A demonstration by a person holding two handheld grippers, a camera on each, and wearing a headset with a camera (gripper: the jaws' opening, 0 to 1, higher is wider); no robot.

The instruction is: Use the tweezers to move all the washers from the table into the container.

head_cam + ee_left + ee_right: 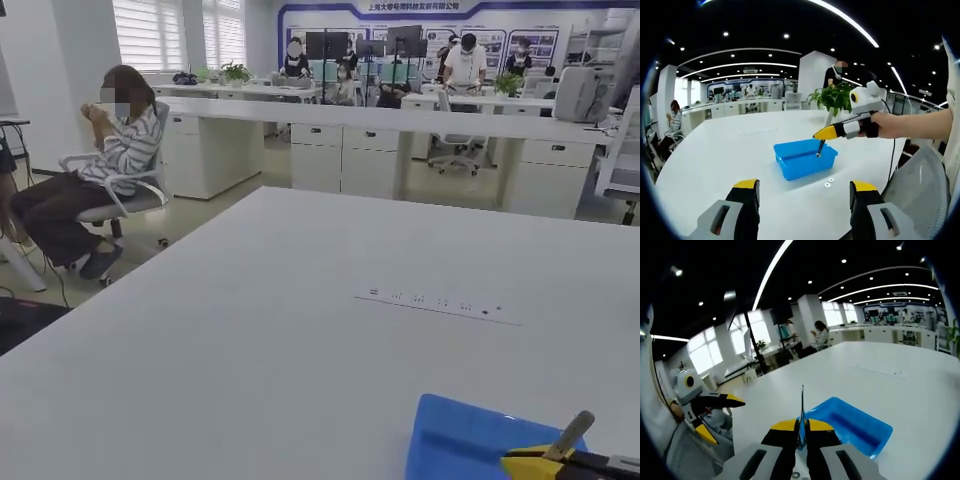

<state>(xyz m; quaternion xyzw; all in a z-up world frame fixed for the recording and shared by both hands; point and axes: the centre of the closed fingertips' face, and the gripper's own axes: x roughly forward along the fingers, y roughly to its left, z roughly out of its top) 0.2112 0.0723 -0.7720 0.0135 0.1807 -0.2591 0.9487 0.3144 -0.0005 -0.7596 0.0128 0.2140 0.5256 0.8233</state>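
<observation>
Grips tweezers (820, 148) tight in right gripper (801, 427), tips down inside blue container (805, 159); contents too dim to tell. Shows two washers (827, 185) on counter (740, 150) just beside it. Holds left gripper (805, 186) released, jaws wide

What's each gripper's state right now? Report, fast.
Left gripper: open, holding nothing.
Right gripper: shut on the tweezers, tip down at the container.

White desks (400, 122), window blinds (150, 30), ceiling light strips (774, 270)
</observation>
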